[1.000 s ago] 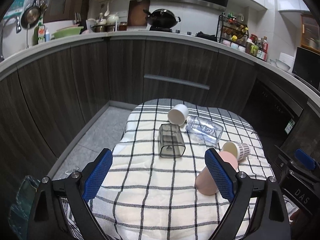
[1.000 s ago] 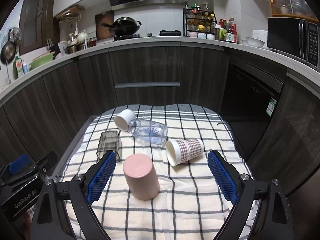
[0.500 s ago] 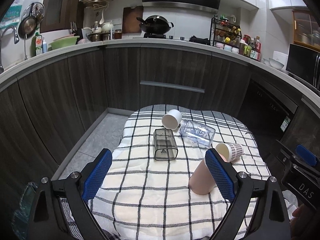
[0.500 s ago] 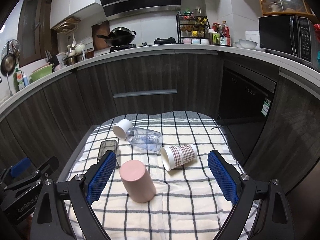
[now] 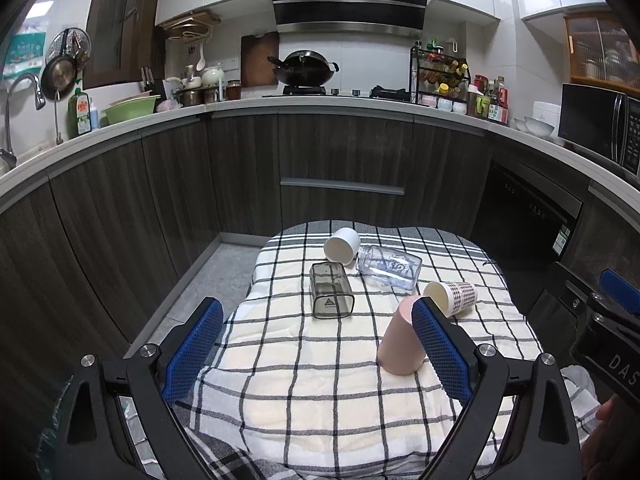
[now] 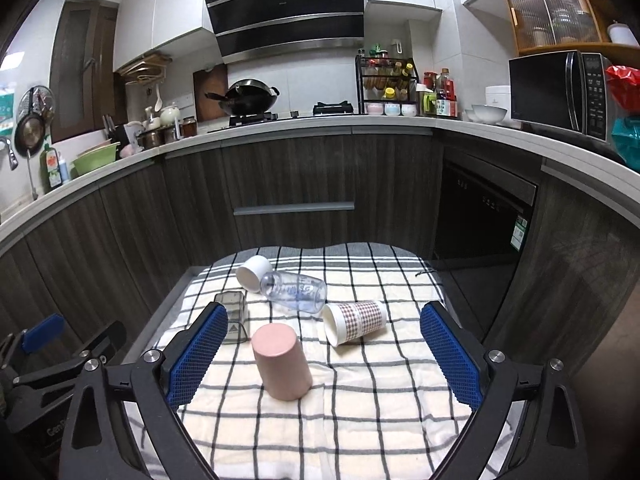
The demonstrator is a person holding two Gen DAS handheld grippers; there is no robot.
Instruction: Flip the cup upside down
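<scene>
A pink cup (image 5: 400, 340) (image 6: 281, 362) stands upside down on the checked cloth (image 5: 320, 360) (image 6: 360, 392). A checked paper cup (image 5: 451, 297) (image 6: 354, 321), a clear bottle (image 5: 389, 266) (image 6: 294, 291), a white cup (image 5: 342, 243) (image 6: 253, 273) and a smoky square cup (image 5: 331, 295) (image 6: 233, 316) lie on their sides behind it. My left gripper (image 5: 316, 344) is open and empty, held back above the cloth's near part. My right gripper (image 6: 324, 350) is open and empty, raised behind the pink cup.
The cloth covers a small table with dark kitchen cabinets (image 5: 340, 168) around it and floor (image 5: 212, 276) to the left. The right gripper's body shows at the right edge of the left wrist view (image 5: 600, 332). A worktop with a wok (image 6: 250, 98) runs along the back.
Both grippers have pulled back and up from the table, so the cups look smaller and lower. The cups have not moved on the cloth. Both grippers stayed open.
</scene>
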